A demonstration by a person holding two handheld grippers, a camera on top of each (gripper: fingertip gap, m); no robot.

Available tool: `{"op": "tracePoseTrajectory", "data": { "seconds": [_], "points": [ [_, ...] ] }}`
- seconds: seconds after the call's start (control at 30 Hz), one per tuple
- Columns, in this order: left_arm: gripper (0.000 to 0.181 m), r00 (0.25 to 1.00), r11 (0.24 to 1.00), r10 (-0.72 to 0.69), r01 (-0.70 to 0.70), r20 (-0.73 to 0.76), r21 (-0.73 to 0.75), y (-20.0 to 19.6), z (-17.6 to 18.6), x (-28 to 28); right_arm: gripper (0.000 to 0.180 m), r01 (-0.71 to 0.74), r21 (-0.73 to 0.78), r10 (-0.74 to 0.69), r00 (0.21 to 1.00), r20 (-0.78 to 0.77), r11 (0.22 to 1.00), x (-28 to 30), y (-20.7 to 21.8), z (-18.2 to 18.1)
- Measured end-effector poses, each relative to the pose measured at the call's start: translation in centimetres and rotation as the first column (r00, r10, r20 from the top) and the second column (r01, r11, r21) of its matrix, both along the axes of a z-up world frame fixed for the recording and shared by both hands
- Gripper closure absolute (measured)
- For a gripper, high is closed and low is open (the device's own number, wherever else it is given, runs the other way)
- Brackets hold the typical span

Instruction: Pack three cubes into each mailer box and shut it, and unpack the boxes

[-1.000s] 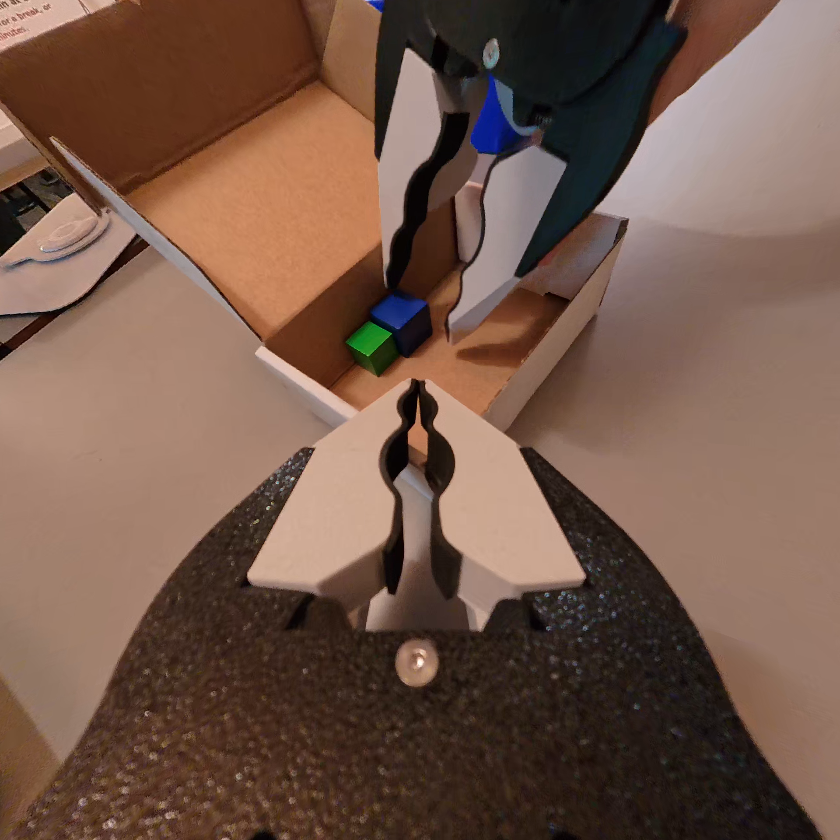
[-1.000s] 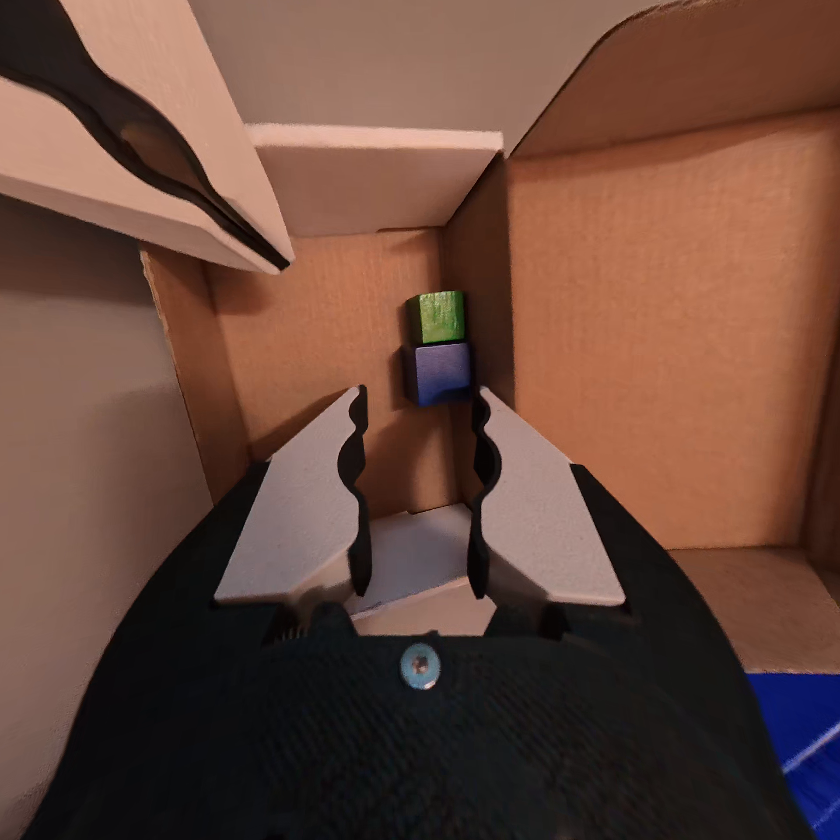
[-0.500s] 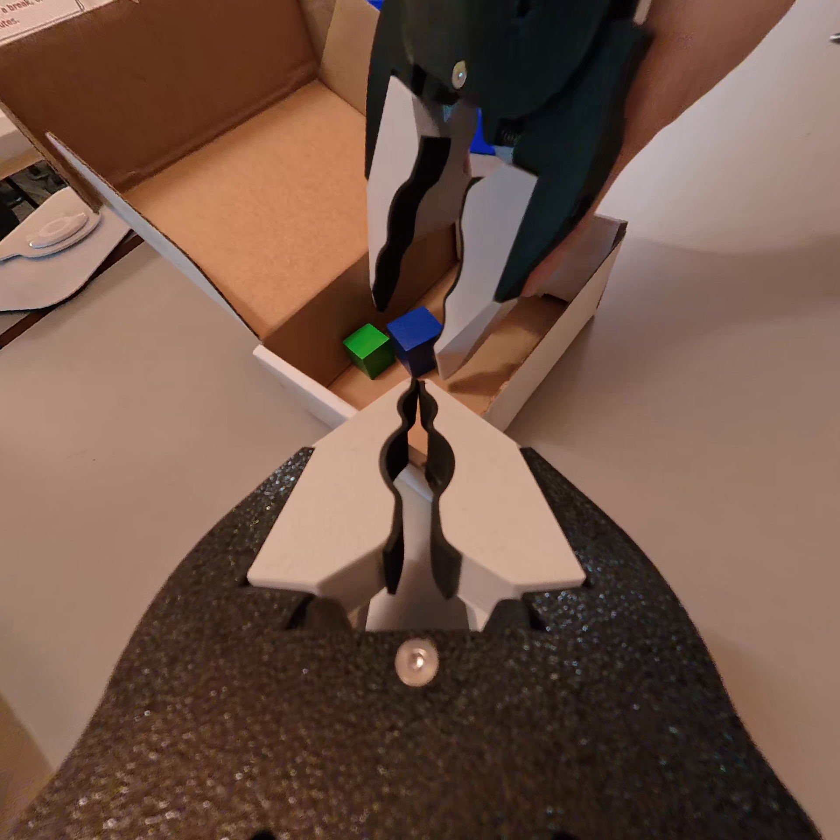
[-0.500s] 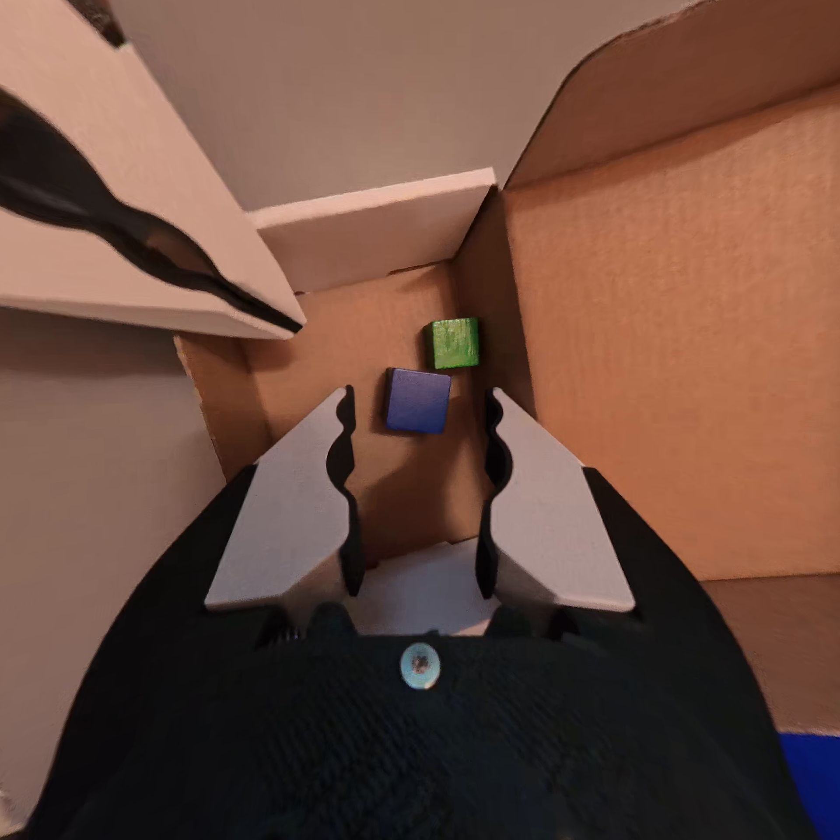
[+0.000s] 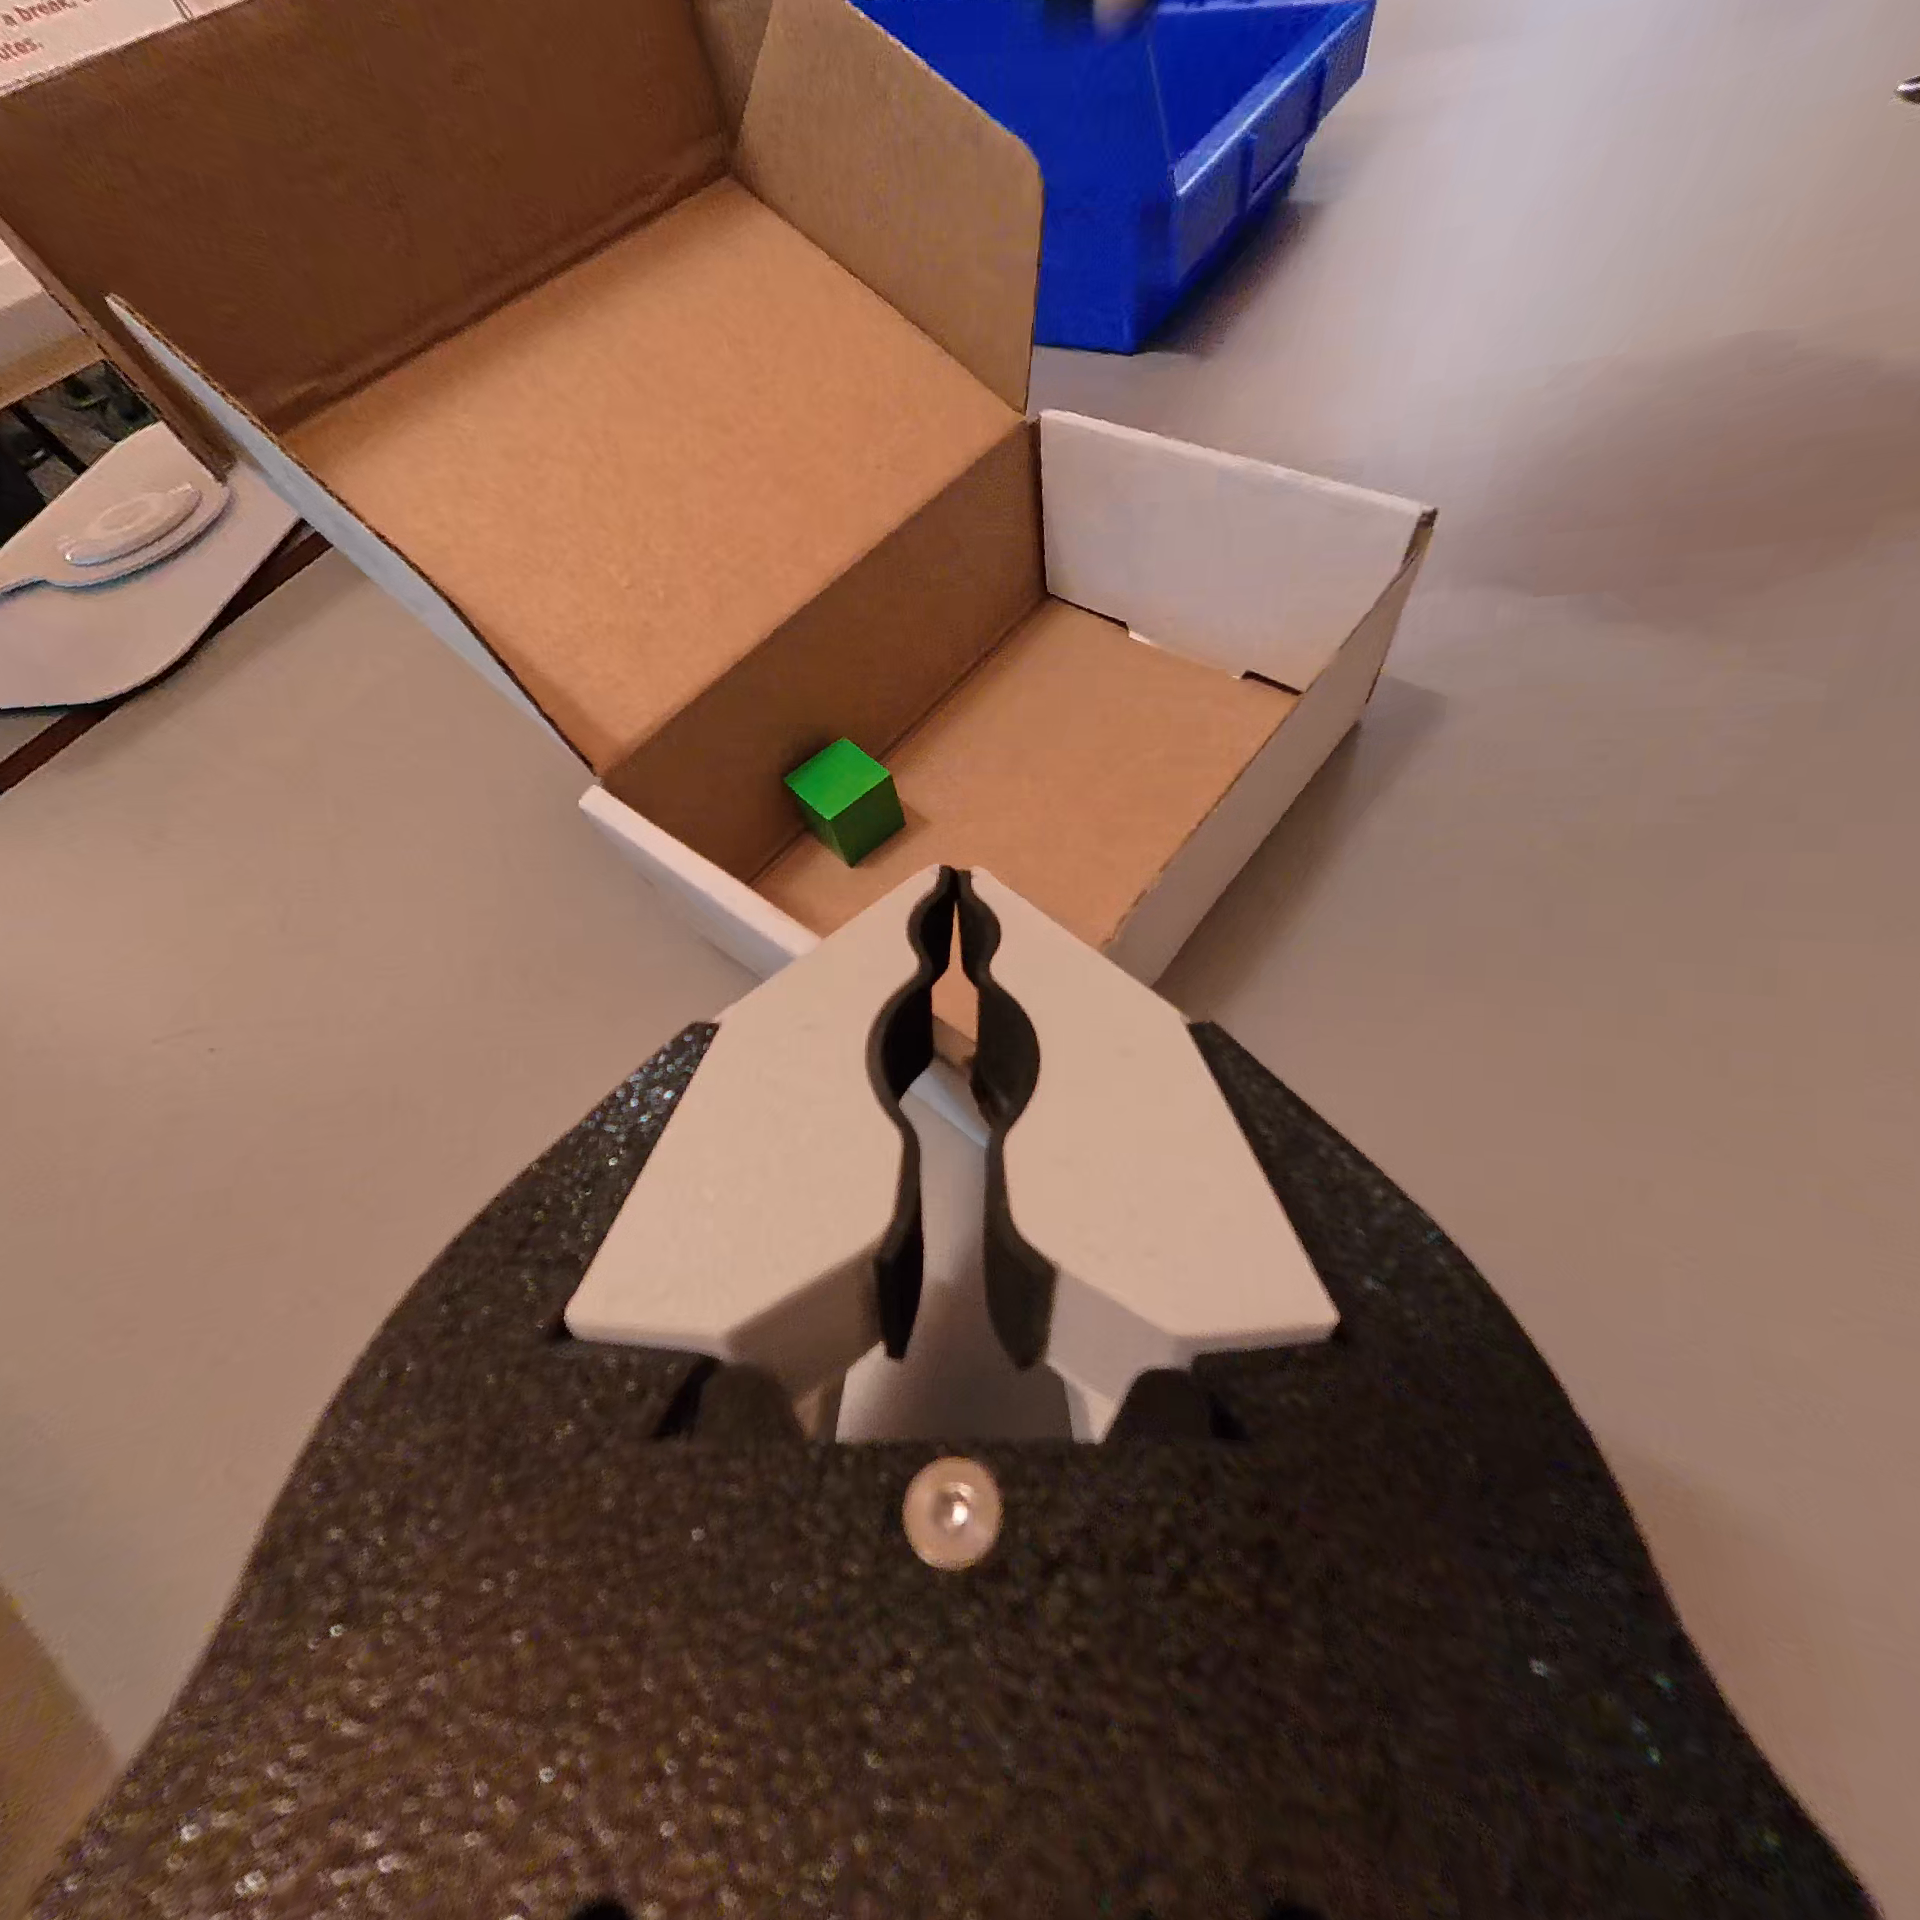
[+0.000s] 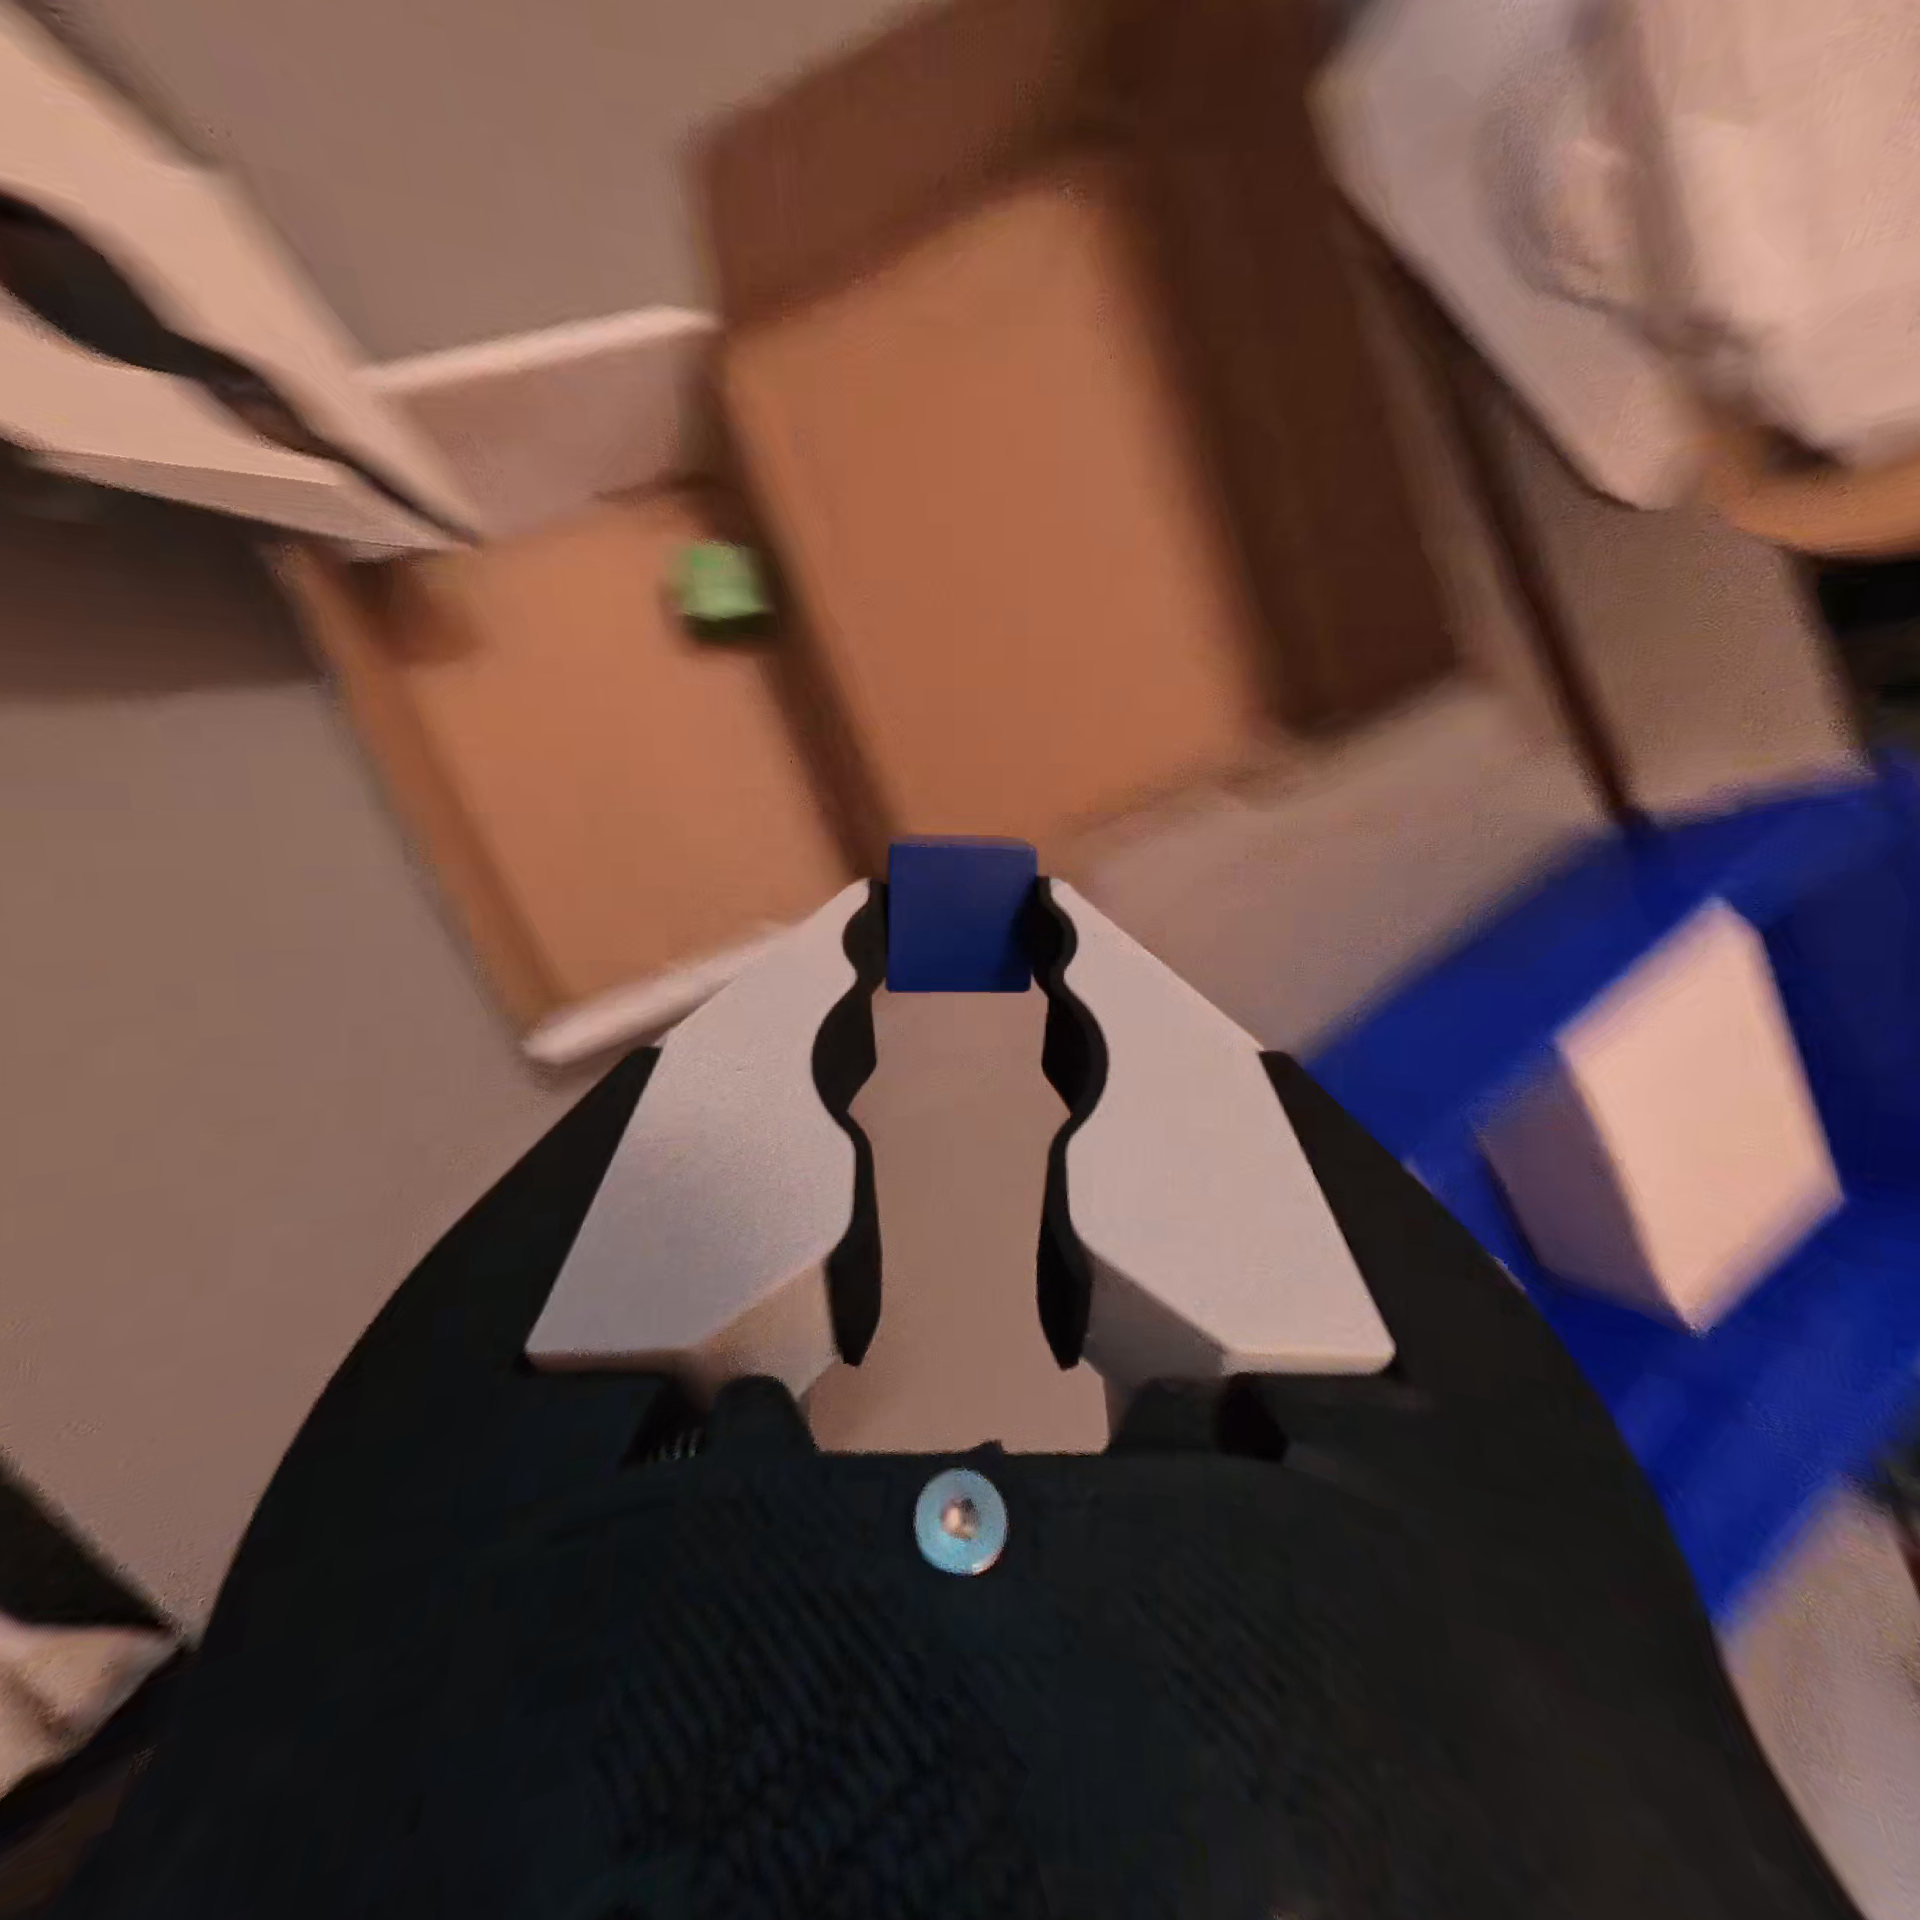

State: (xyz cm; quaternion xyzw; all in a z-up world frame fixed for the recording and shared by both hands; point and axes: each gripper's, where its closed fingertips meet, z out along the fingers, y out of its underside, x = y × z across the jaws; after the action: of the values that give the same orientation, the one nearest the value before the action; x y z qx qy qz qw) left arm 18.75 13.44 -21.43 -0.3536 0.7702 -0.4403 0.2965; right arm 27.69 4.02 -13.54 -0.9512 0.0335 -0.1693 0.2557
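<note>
Unpacking step in hand, judging by the layout: one cube is out of the box and one is left inside. Left gripper (image 5: 954,883) hovers at the near corner of the open mailer box (image 5: 1226,551), jaws together with only a hairline slit between the tips, holding nothing; whether the tips touch the box rim cannot be told. Green cube (image 5: 844,800) sits on the box floor in the near left corner, against the brown inner wall, alone. Lid lies folded back to the far left. Blue bin (image 5: 1174,177) stands on the table beyond the box, far right. Right gripper (image 6: 958,920) has its jaws clamped on the blue cube (image 6: 960,914), pinched at the very tips, above and clear of the box; the right wrist view is motion-blurred, with the bin at lower right and a pale block-like shape in it, not identifiable. Next move, as a judgement: carry the blue cube over the bin and part the jaws there, then go back for the green one. Tip-only grip is shallow, so the cube could slip.
</note>
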Motion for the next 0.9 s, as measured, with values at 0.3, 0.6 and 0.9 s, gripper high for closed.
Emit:
{"op": "tracePoseTrajectory", "data": {
  "seconds": [0.3, 0.6, 0.9],
  "points": [
    [0.181, 1.0, 1.0, 0.002, -0.002, 0.001, 0.001, 0.0, 0.0, 0.0, 0.153, 0.644, -0.004, -0.642, 0.763, -0.069, 0.765, 18.6, -19.4, -3.5],
    [0.181, 1.0, 1.0, 0.003, -0.003, -0.002, 0.001, 0.0, 0.0, 0.1, 0.112, 0.661, 0.077, -0.649, 0.749, -0.134, 0.747, 17.2, -19.2, -2.8],
    [0.181, 1.0, 1.0, 0.002, -0.002, 0.0, 0.004, 0.0, -0.1, 0.2, 0.138, -0.169, 0.263, 0.197, 0.977, -0.084, 0.95, -4.0, 3.6, 0.9]
  ]
}}
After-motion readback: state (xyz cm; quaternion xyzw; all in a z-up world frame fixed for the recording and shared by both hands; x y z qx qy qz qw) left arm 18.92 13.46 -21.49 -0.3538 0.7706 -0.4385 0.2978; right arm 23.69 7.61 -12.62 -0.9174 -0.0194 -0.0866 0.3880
